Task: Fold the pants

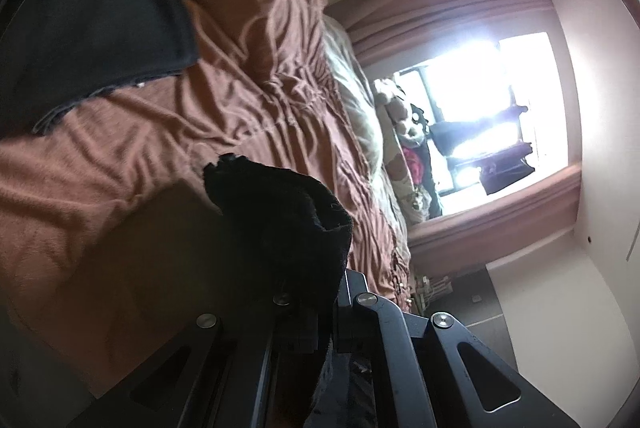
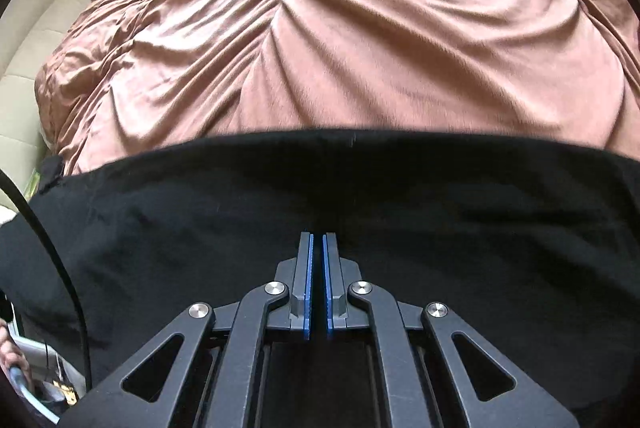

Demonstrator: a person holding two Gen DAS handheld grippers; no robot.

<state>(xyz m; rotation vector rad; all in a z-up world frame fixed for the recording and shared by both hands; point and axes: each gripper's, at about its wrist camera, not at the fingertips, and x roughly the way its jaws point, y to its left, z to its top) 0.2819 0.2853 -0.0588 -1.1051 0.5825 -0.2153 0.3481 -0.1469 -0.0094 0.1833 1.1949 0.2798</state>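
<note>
Black pants [image 2: 320,196] lie flat across the near part of the bed, on a wrinkled brown bedspread [image 2: 340,40]; far edge runs straight across the right wrist view. In the left wrist view the same pants [image 1: 92,28] show as a dark slab at the upper left, with a bunched black end lifted in front of the camera. Left tongs [image 1: 316,308] closed, clamped on that bunched end, fingertips buried in fabric. Right tongs [image 2: 318,240] closed with nothing between the blue pads [image 2: 309,284], tips angled down over the flat pants; contact unclear. Bright window [image 1: 488,100] beyond the bed.
</note>
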